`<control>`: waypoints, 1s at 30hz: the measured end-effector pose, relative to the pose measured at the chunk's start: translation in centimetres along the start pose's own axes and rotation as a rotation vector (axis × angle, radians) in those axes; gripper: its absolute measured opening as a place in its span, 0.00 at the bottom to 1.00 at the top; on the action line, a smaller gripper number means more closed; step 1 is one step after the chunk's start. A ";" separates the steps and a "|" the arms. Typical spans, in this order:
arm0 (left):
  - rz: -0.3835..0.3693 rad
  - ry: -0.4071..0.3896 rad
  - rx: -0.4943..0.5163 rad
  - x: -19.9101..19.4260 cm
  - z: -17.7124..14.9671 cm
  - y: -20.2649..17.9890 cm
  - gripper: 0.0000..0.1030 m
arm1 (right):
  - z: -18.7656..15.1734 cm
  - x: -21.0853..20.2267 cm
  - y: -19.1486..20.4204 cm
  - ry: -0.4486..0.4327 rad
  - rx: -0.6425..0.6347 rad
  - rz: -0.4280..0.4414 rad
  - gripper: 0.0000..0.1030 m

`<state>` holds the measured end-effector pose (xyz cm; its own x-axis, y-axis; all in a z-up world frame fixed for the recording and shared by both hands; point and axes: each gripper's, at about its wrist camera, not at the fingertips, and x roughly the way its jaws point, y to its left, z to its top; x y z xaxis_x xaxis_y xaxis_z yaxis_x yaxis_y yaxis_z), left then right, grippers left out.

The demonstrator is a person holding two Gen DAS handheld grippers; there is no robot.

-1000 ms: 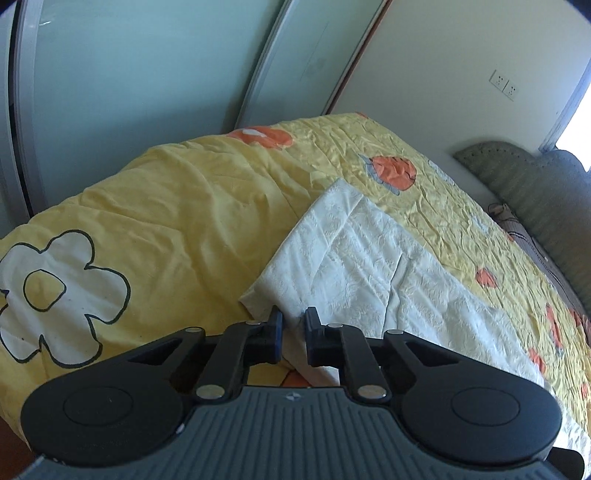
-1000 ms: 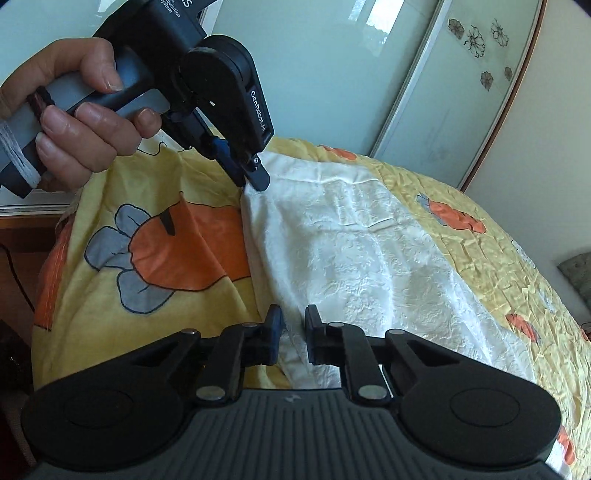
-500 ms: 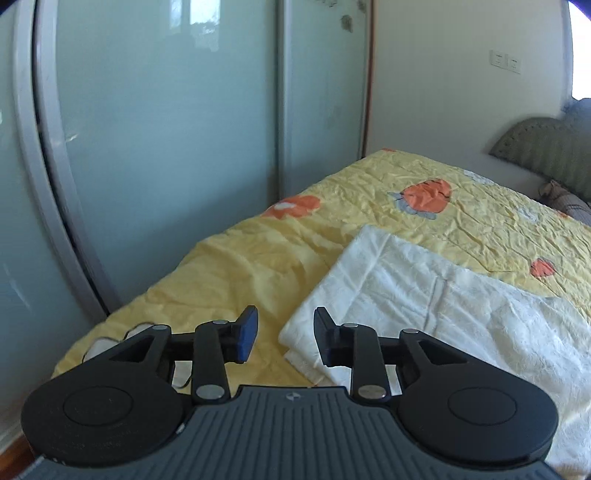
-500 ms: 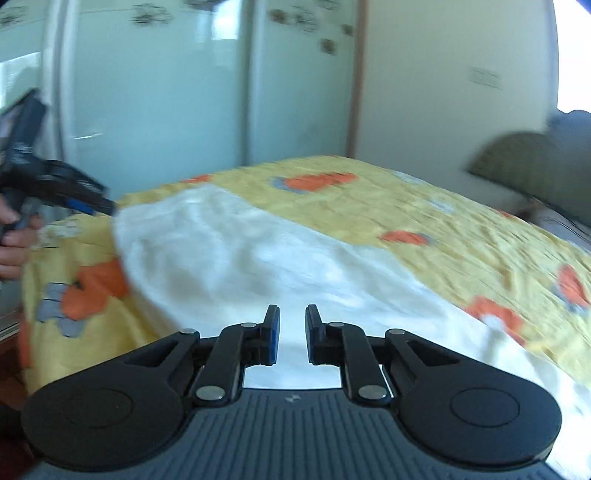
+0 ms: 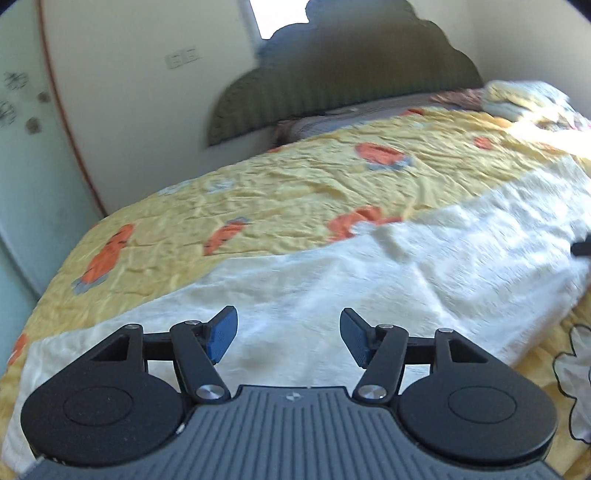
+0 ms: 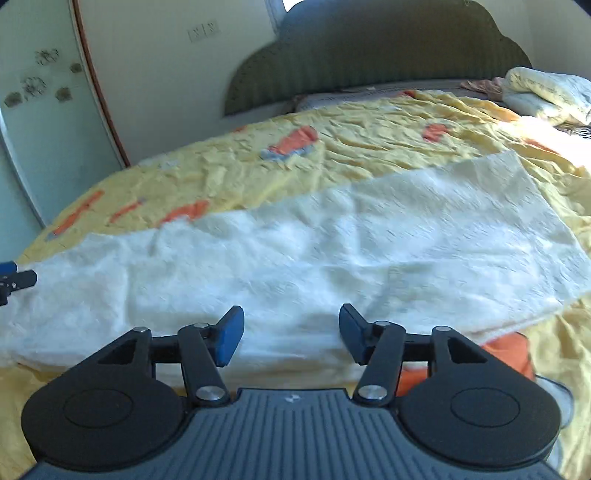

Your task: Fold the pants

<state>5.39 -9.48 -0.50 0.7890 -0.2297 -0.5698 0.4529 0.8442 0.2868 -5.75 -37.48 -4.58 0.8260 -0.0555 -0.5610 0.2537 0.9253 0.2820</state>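
Right wrist: yellow bedspread (image 6: pixel 369 147), green headboard (image 6: pixel 369 51).

Motion blur, cropped edges

My left view is smeared; pants (image 5: pixel 369 280) texture and headboard (image 5: pixel 343 74) edges unreadable. Pants run off the right edge there. My other hand-held gripper (image 6: pixel 16 278) is cut by the frame's left edge. Wall switches (image 6: pixel 201 31) too small to read.

White pants (image 6: pixel 332 243), orange-patterned yellow bedspread (image 6: pixel 351 147)
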 end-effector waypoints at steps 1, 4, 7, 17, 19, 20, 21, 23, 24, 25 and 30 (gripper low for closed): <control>-0.029 0.009 0.039 0.4 -0.4 -1.3 0.64 | -0.2 -1.3 -1.5 -0.050 0.072 -0.001 0.55; -0.124 0.040 0.114 1.0 -1.4 -3.7 0.64 | -0.7 -3.8 -5.8 -0.145 0.291 -0.075 0.56; -0.152 0.021 0.142 0.5 -1.7 -4.8 0.64 | -1.6 -4.2 -10.3 -0.122 0.491 -0.087 0.57; -0.192 0.050 0.093 1.0 0.0 -4.7 0.64 | -1.9 -0.9 -14.3 -0.235 0.745 0.048 0.55; -0.192 0.053 0.081 1.1 0.2 -4.7 0.64 | -1.5 -0.2 -15.0 -0.263 0.767 0.045 0.55; -0.193 0.054 0.076 1.2 0.3 -4.6 0.64 | -1.2 0.2 -15.3 -0.273 0.773 0.043 0.55; -0.193 0.055 0.070 1.2 0.4 -4.6 0.64 | -0.9 0.6 -15.6 -0.279 0.780 0.030 0.54; -0.192 0.050 0.054 1.1 0.6 -4.4 0.64 | -0.1 1.4 -16.1 -0.283 0.792 0.005 0.52; -0.191 0.043 0.044 1.1 0.8 -4.3 0.64 | 0.3 1.9 -16.2 -0.284 0.797 -0.011 0.51; -0.191 0.034 0.027 1.0 1.0 -4.1 0.64 | 0.5 2.2 -16.5 -0.281 0.807 -0.026 0.44; -0.238 0.024 -0.111 1.3 2.3 -2.1 0.68 | 0.8 3.2 -17.3 -0.278 0.857 -0.016 0.17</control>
<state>6.43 -12.61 -0.10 0.6551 -0.4176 -0.6296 0.5752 0.8160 0.0573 -7.15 -53.99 -10.62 0.8827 -0.2579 -0.3929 0.4630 0.3328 0.8215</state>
